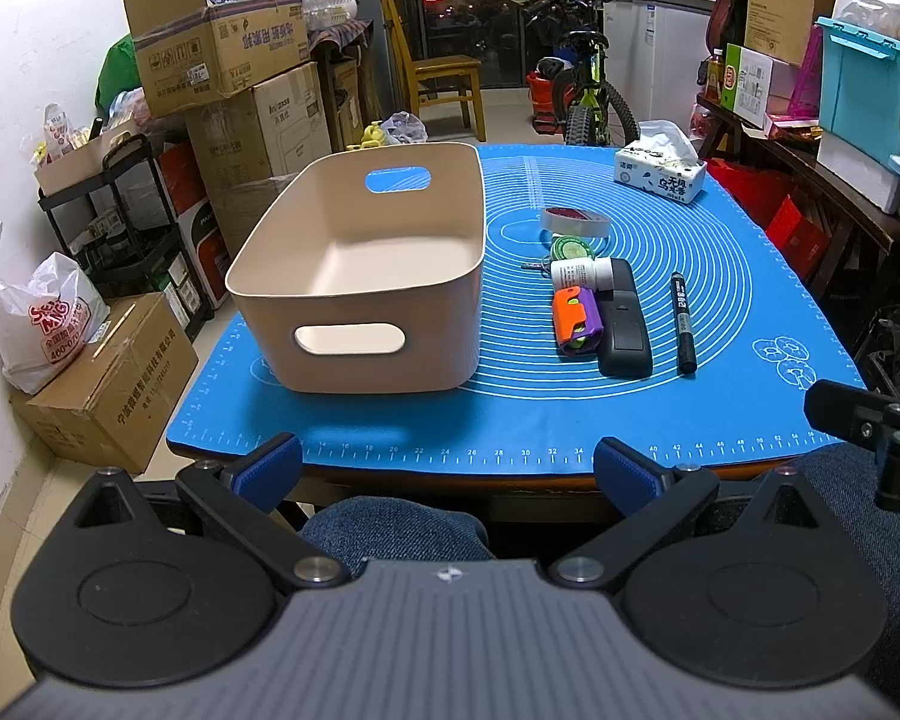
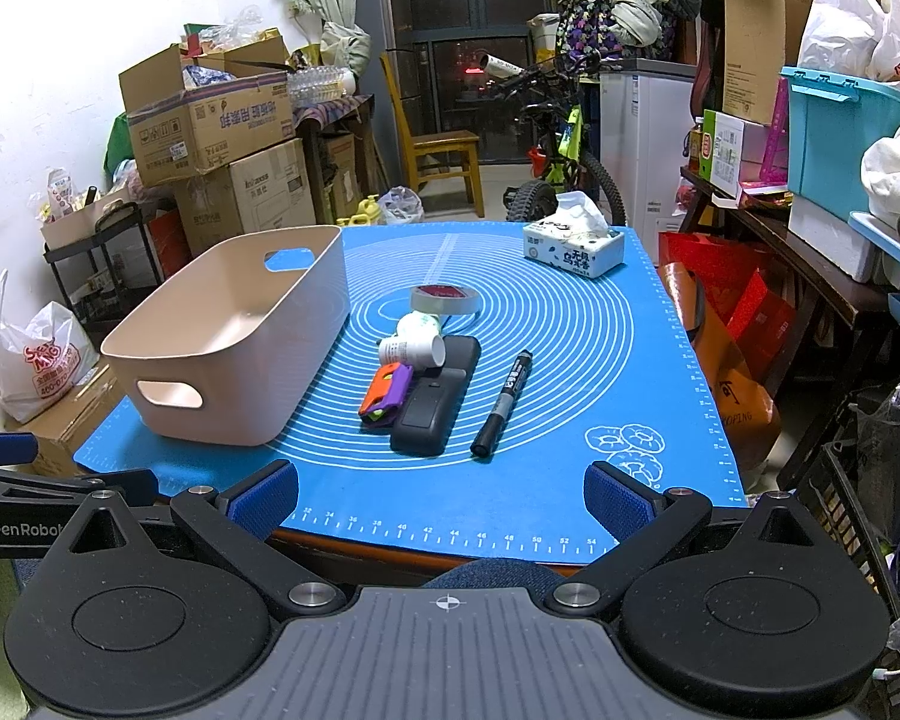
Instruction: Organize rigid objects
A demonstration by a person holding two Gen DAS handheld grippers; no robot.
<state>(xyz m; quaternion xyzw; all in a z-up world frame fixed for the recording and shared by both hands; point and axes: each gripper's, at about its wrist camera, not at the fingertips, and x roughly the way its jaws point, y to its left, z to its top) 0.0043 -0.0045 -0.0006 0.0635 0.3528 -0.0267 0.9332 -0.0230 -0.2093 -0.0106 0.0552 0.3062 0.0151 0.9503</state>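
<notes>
Both the left gripper (image 1: 447, 474) and right gripper (image 2: 441, 495) hung wide apart, empty, short of the surface. The marker (image 2: 503, 403) lay alone right of the empty bin (image 2: 234, 354); taking it crosswise at mid-barrel looked easiest.

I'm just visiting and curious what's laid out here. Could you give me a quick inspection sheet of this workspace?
Surface: blue mat with white rings covering the table.
Job's things: empty beige bin; black marker; black remote; orange-purple toy; white bottle on its side; tape roll.
Clutter: tissue box at the far edge.
Grippers: left tool open, empty; right tool open, empty; both short of the table.
Cables: nothing seen.
Surroundings: cardboard boxes, wooden chair, bicycle, blue crate.
</notes>
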